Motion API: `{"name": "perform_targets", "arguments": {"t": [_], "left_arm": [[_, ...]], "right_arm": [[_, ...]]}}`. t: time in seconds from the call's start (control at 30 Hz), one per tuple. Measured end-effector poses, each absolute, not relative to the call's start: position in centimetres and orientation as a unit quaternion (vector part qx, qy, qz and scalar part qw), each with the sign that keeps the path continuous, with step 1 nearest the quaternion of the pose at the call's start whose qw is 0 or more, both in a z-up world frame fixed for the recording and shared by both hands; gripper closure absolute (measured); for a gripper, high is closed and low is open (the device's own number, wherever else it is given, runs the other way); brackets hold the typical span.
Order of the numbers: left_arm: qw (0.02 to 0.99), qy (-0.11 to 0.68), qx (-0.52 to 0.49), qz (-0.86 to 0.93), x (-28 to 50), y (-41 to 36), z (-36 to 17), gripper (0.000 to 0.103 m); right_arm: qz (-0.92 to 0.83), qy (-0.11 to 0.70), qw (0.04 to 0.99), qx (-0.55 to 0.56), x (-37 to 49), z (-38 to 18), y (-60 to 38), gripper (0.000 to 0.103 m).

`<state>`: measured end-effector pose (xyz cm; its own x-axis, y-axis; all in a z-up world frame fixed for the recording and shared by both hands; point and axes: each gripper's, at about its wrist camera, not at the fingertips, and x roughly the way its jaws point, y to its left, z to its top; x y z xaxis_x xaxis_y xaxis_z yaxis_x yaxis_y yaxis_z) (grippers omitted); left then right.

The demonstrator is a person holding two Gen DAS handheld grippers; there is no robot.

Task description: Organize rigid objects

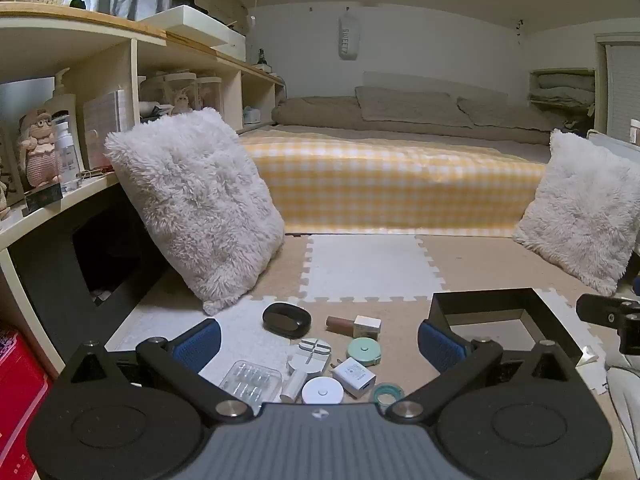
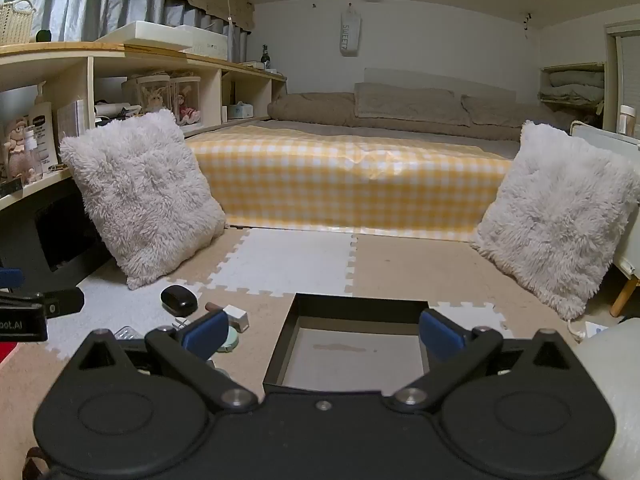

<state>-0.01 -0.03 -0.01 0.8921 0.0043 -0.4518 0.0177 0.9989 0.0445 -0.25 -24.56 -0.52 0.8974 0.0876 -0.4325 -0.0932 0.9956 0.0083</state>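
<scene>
Black tray [image 2: 352,308] lies between right gripper's [image 2: 323,334] spread fingers.

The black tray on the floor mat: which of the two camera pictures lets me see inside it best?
The right wrist view. The black tray sits straight ahead between the open right gripper fingers, its empty bottom plainly visible. The left wrist view shows the tray off to the side, partly hidden behind a finger.

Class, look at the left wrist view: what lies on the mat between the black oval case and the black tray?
Between the black oval case and the black tray lie a brown tube and a small white box, seen in the left wrist view.
</scene>
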Motion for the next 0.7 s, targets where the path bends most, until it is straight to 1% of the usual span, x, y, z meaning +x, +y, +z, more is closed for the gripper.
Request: {"name": "perform_targets", "arguments": {"t": [0.7], "left_arm": [[0.972,0.234,0.021,-0.005,-0.01,0.0,0.0,0.0]], "right_arm": [[0.046,0.221,0.974,-0.007,-0.29,-0.53,-24.39,0.0]]}}
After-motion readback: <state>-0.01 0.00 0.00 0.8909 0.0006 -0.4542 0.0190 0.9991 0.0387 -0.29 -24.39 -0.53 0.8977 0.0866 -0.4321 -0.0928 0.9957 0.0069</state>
